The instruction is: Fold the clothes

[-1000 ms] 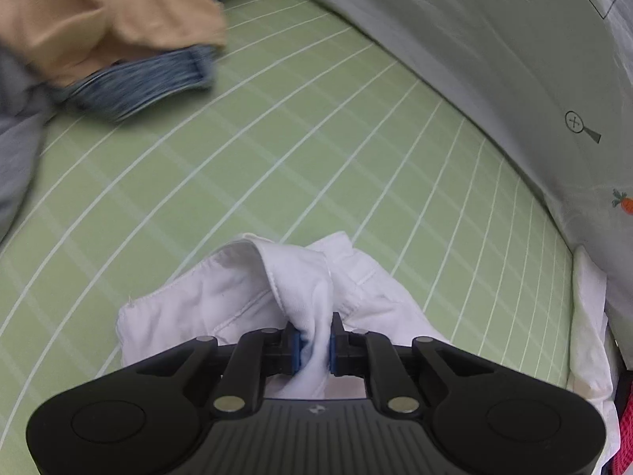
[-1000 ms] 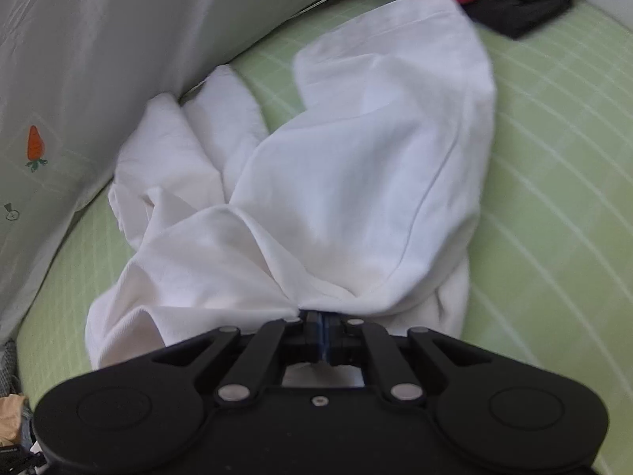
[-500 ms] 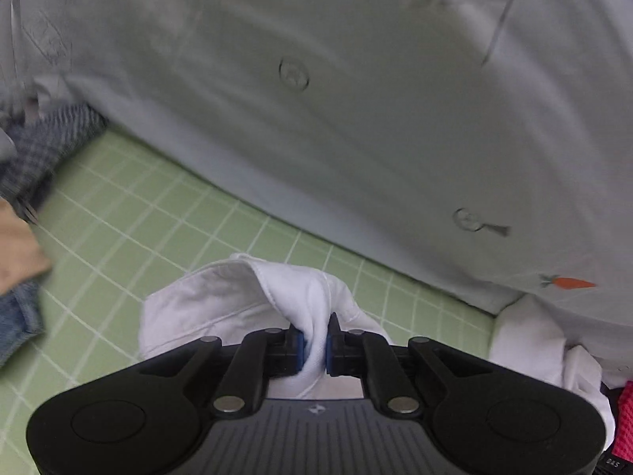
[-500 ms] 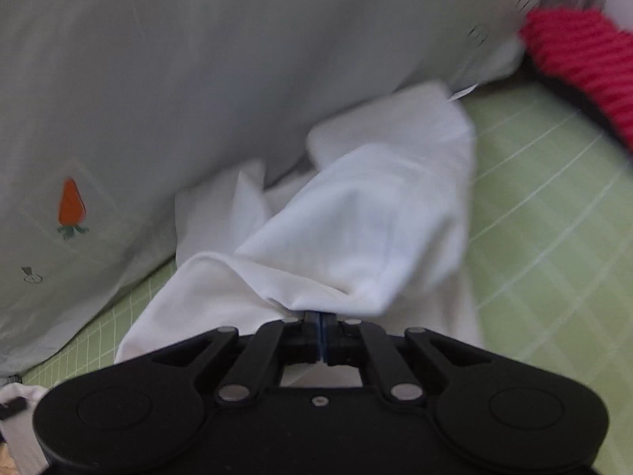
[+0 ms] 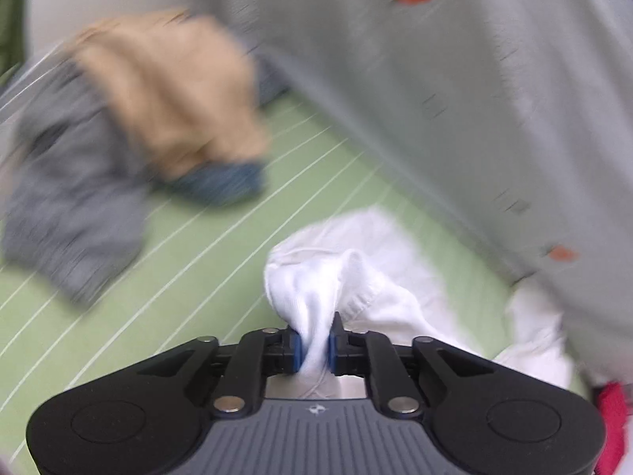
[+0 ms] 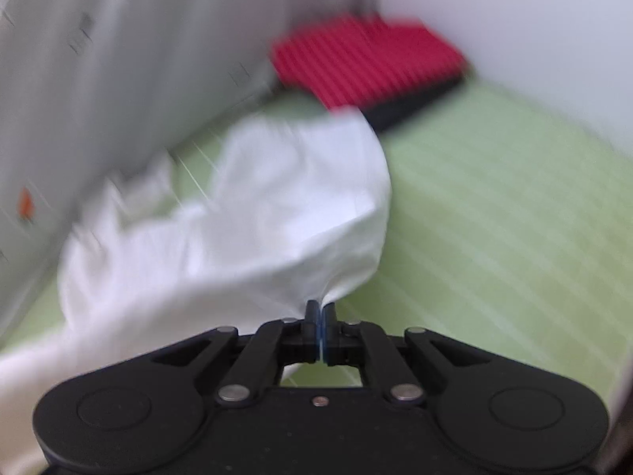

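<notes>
A white garment point(image 5: 356, 273) lies bunched on the green checked sheet point(image 5: 198, 269). My left gripper point(image 5: 315, 346) is shut on a thick fold of it, the cloth squeezed between the blue pads. In the right wrist view the same white garment point(image 6: 245, 221) billows out to the left, and my right gripper point(image 6: 319, 322) is shut on a thin edge of it. Both views are blurred by motion.
A pale grey cover with small carrot prints point(image 5: 455, 79) rises behind the bed. A heap of tan point(image 5: 170, 91), grey point(image 5: 71, 182) and blue clothes lies at the left. A folded red ribbed garment point(image 6: 364, 59) on a black one sits at the far corner by a white wall point(image 6: 534, 31).
Both grippers have swung while still holding the white garment. The left view turned back toward the clothes heap; the right view turned toward the red stack, and the cloth spread out leftward.
</notes>
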`<state>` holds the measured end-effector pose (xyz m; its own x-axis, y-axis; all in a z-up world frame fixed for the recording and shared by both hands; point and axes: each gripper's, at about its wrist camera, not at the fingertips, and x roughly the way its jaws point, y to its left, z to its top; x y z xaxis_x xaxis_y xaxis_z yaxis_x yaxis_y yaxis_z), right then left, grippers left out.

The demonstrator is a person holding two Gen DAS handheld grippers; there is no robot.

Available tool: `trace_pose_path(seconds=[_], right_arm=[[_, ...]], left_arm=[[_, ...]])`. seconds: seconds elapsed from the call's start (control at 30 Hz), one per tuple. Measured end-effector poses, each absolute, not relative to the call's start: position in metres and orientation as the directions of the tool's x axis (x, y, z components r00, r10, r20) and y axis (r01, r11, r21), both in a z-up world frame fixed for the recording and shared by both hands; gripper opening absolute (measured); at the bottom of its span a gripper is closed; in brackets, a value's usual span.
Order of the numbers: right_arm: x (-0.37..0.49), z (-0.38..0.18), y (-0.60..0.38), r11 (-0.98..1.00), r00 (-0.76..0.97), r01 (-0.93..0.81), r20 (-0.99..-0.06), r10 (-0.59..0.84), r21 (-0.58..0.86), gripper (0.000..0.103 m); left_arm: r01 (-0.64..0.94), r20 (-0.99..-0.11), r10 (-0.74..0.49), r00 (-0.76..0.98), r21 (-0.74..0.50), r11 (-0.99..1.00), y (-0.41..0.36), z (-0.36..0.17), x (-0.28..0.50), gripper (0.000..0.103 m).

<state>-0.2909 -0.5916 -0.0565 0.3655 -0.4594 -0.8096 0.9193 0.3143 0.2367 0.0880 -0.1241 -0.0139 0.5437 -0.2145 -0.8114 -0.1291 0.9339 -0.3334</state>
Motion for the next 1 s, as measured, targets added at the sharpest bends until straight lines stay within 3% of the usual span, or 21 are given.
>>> trace_pose_path(seconds=[0.07, 0.13, 0.2, 0.23, 0.37, 0.6, 0.77, 0.9, 1.0], right_arm=[[-0.296, -0.064, -0.586, 0.298, 0.363, 0.921, -0.828, -0.427, 0.250, 0.019], [-0.295, -0.061, -0.584, 0.289, 0.383, 0.917, -0.810, -0.444, 0.276, 0.060], [-0.287, -0.054, -0.583, 0.287, 0.408, 0.910, -0.776, -0.481, 0.300, 0.081], [-0.281, -0.051, -0.586, 0.289, 0.421, 0.905, -0.761, -0.494, 0.313, 0.085], [-0.269, -0.050, -0.594, 0.286, 0.442, 0.895, -0.752, -0.488, 0.341, 0.087], [-0.260, -0.063, -0.594, 0.290, 0.415, 0.905, -0.788, -0.454, 0.309, 0.087], [-0.252, -0.067, -0.589, 0.305, 0.406, 0.906, -0.804, -0.434, 0.293, 0.087], [-0.248, -0.063, -0.579, 0.332, 0.407, 0.902, -0.801, -0.438, 0.276, 0.087], [-0.249, -0.065, -0.575, 0.338, 0.410, 0.899, -0.806, -0.427, 0.279, 0.087]], left_arm=[[-0.174, -0.840, -0.188, 0.509, -0.314, 0.933, -0.118, -0.022, 0.073, 0.030], [-0.203, -0.845, -0.200, 0.497, -0.337, 0.919, -0.113, -0.025, 0.065, 0.042], [-0.231, -0.849, -0.210, 0.485, -0.356, 0.905, -0.109, -0.027, 0.058, 0.054], [-0.244, -0.850, -0.216, 0.480, -0.366, 0.898, -0.106, -0.029, 0.054, 0.062], [-0.285, -0.855, -0.238, 0.461, -0.397, 0.872, -0.094, -0.041, 0.044, 0.073], [-0.261, -0.822, -0.289, 0.491, -0.455, 0.851, -0.097, -0.037, 0.043, 0.075], [-0.182, -0.790, -0.364, 0.493, -0.503, 0.845, -0.112, -0.033, 0.048, 0.081], [-0.114, -0.738, -0.475, 0.480, -0.589, 0.800, -0.119, -0.031, 0.048, 0.093], [-0.145, -0.755, -0.449, 0.478, -0.572, 0.808, -0.121, -0.038, 0.050, 0.094]])
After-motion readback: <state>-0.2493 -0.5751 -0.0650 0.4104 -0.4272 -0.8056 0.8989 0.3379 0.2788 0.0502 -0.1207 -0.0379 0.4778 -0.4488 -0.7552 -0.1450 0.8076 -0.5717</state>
